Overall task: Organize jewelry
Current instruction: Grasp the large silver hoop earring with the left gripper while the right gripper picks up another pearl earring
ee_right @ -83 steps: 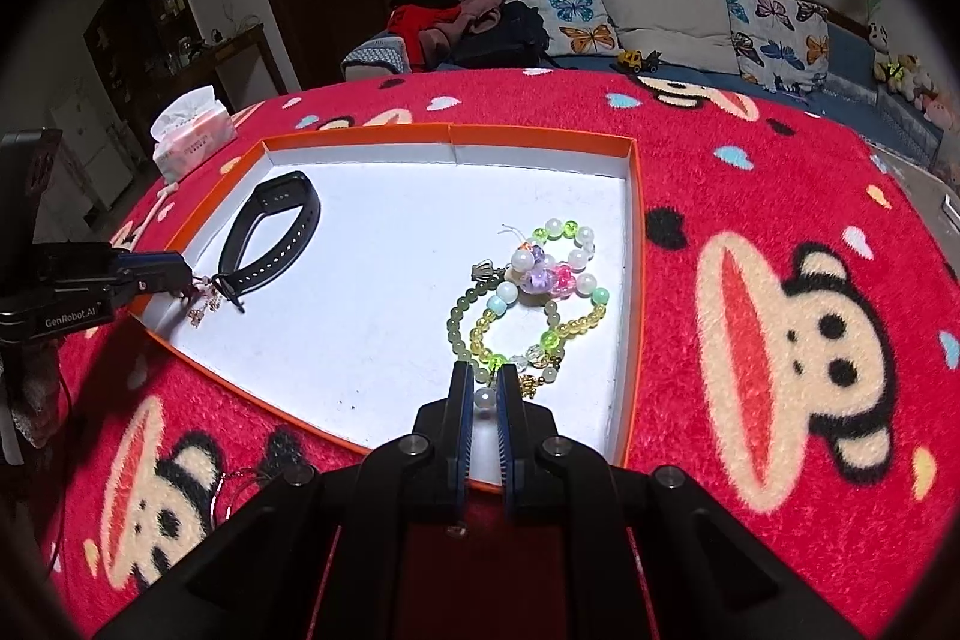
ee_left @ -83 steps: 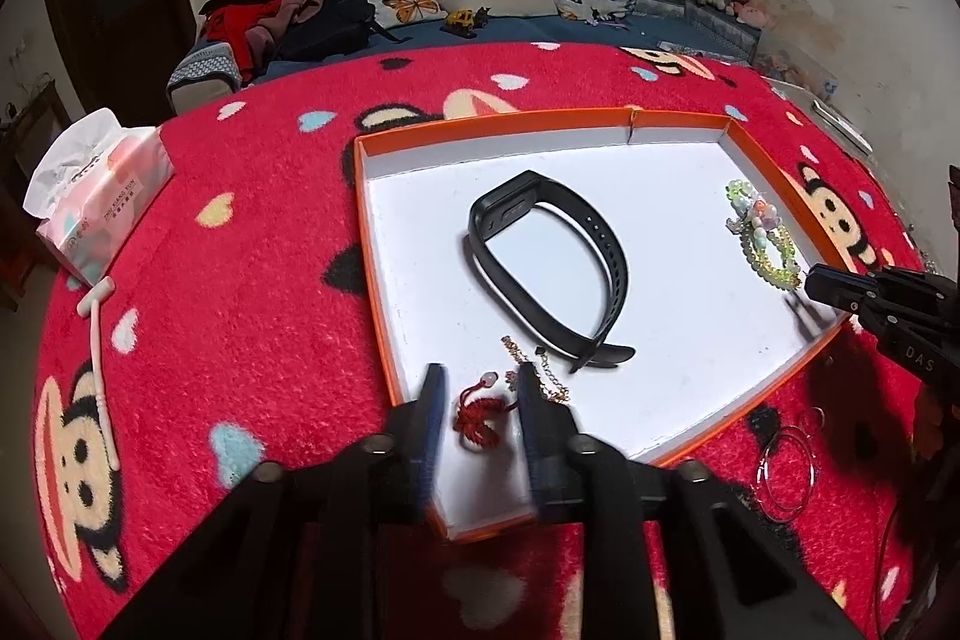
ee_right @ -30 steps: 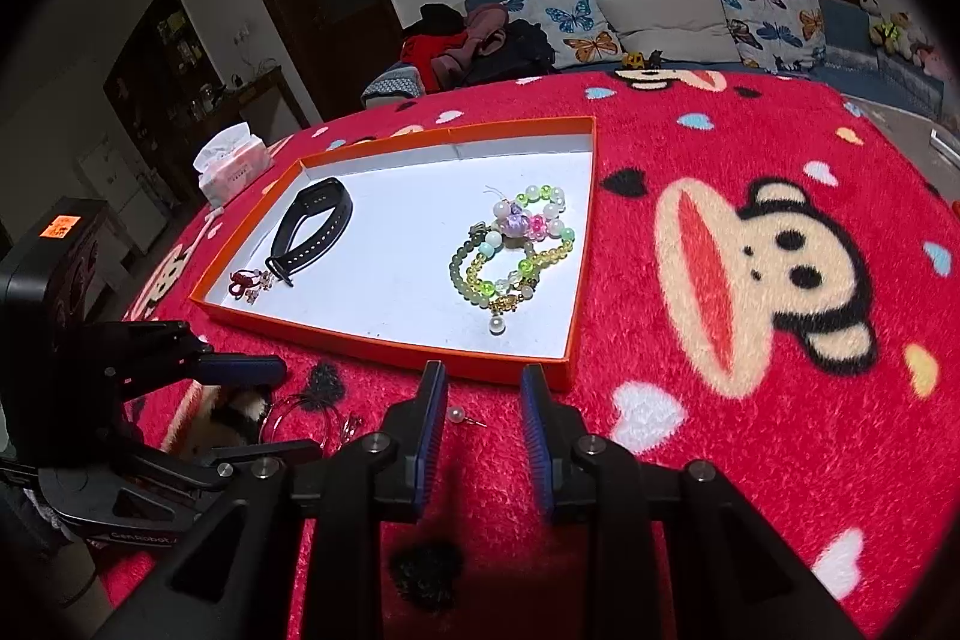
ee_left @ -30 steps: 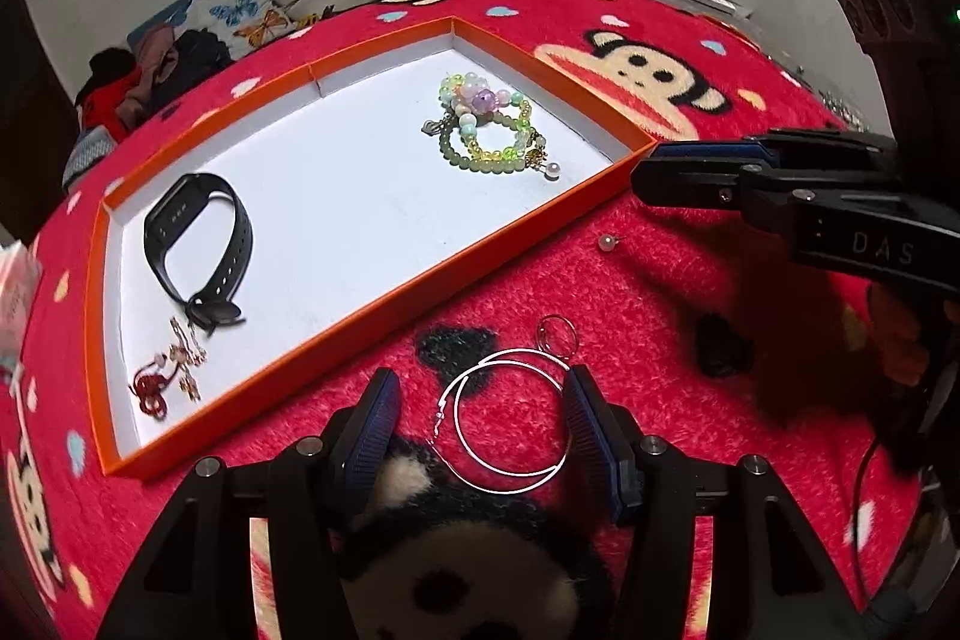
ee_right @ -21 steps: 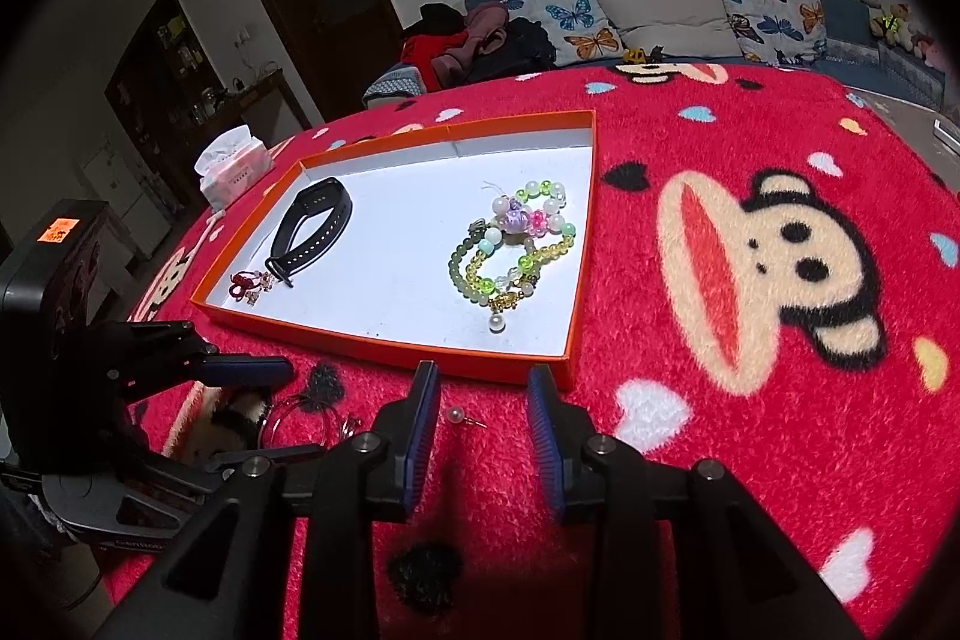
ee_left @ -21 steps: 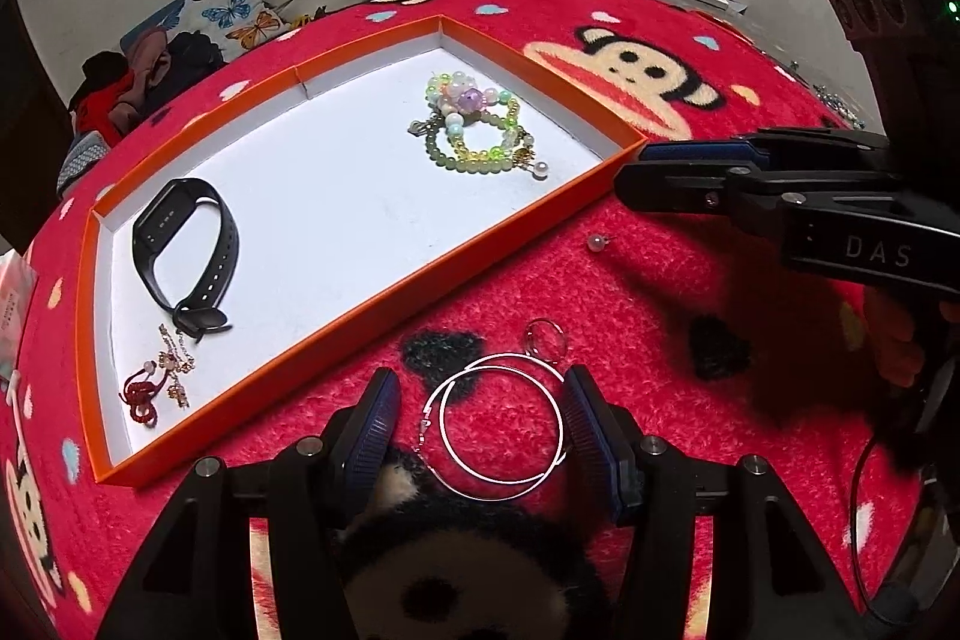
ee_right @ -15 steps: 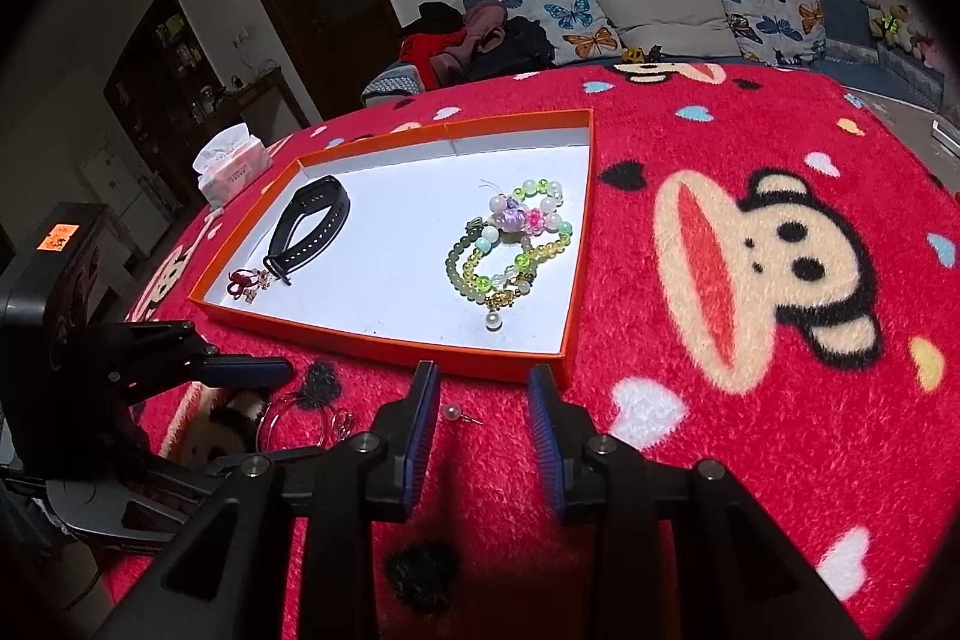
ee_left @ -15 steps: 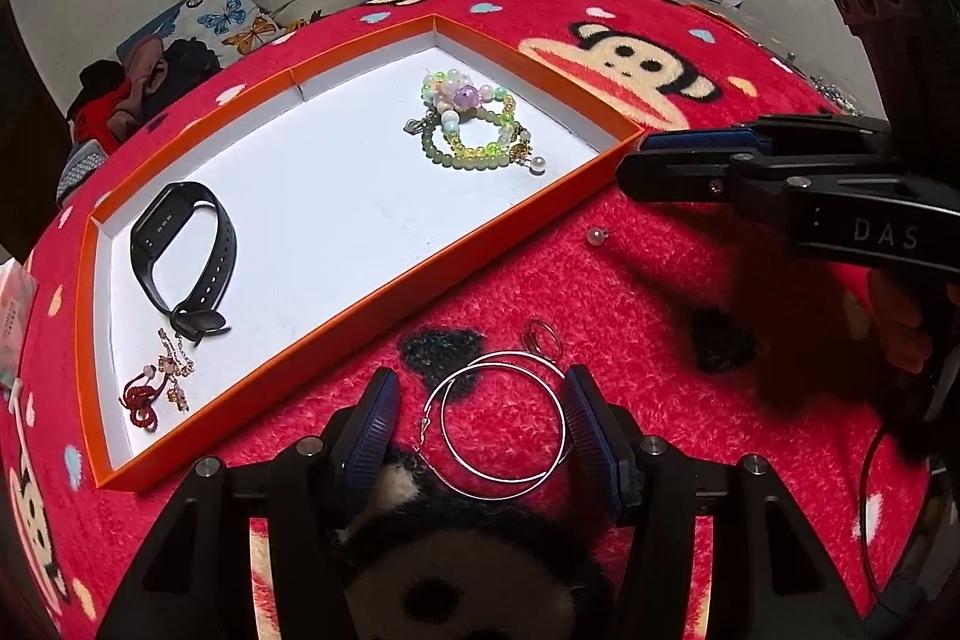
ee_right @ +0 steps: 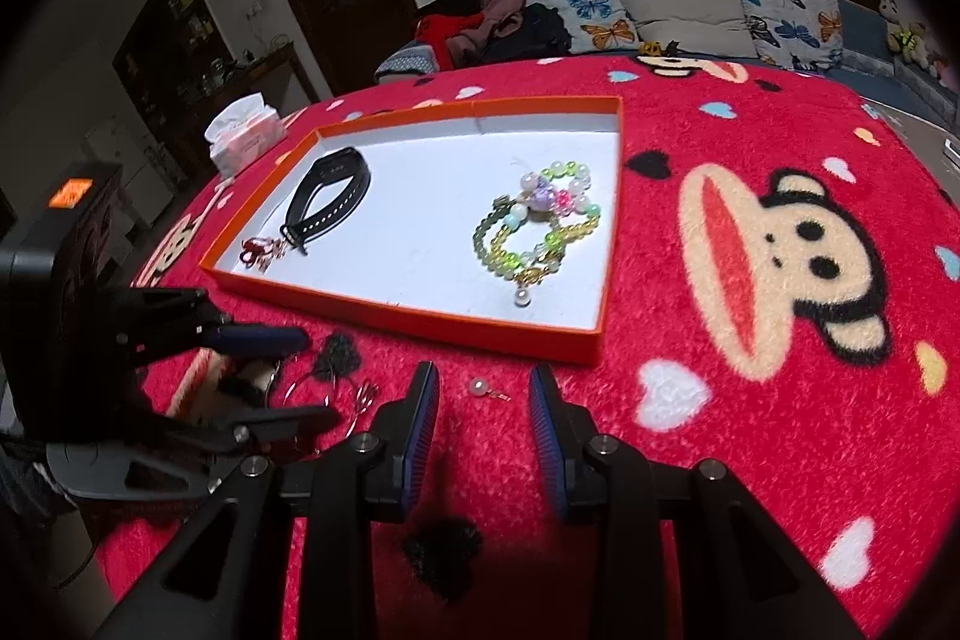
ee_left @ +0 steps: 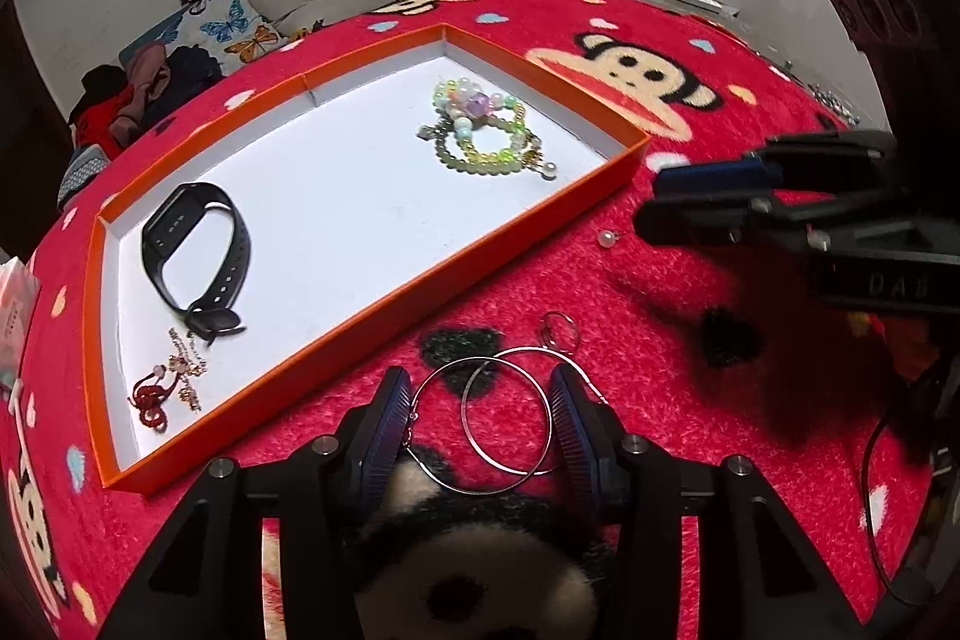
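— What's under my left gripper (ee_left: 480,418)?

— Two silver hoop earrings (ee_left: 504,418), overlapping, flat on the red monkey-print blanket (ee_left: 750,448). My left jaws stand wide apart on either side of them and grip nothing. A small ring (ee_left: 559,327) lies just beyond the hoops.

— And the right?

— My right gripper (ee_right: 485,400) is also spread open and empty, with a pearl stud (ee_right: 478,387) on the blanket between its fingers, just outside the orange tray (ee_right: 420,319). The left camera shows that same pearl as a small bead near the right gripper's tips; the pin on it shows only from the right wrist.

— What's in the tray?

— On its white floor, the beaded bracelets (ee_left: 480,133) lie in a heap towards the right end. The black fitness band (ee_left: 195,253) lies at the left end, and a red knotted charm with a fine chain (ee_left: 168,388) sits in the near corner beside it.

— Anything else?

— A pink tissue pack (ee_right: 243,133) beyond the tray, clear only from the right wrist.
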Available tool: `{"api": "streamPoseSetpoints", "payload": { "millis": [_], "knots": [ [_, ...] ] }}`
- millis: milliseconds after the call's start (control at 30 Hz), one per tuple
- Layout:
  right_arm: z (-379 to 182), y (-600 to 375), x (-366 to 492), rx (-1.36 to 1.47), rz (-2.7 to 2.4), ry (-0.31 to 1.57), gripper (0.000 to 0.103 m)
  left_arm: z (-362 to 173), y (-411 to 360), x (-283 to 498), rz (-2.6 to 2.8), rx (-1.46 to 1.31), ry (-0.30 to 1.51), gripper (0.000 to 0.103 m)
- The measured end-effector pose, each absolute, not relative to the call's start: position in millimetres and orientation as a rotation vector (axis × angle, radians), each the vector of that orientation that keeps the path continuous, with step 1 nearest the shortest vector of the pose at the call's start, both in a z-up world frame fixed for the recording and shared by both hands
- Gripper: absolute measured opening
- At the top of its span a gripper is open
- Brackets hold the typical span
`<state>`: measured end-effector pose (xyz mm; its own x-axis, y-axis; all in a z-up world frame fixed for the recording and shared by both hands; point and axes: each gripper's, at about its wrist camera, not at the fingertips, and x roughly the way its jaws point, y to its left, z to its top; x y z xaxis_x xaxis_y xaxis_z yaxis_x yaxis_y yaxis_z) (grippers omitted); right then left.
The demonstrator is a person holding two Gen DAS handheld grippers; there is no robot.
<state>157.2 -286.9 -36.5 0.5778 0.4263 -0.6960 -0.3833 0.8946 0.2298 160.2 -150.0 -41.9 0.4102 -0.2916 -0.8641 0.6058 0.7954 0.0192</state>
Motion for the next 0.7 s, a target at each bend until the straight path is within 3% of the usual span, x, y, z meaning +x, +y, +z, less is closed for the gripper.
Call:
{"api": "streamPoseSetpoints", "payload": {
  "millis": [700],
  "knots": [
    [-46,-251,151,-0.08,0.475,0.862,0.034,-25,-119,154,-0.564,0.293,0.96,0.051]
  ]
}}
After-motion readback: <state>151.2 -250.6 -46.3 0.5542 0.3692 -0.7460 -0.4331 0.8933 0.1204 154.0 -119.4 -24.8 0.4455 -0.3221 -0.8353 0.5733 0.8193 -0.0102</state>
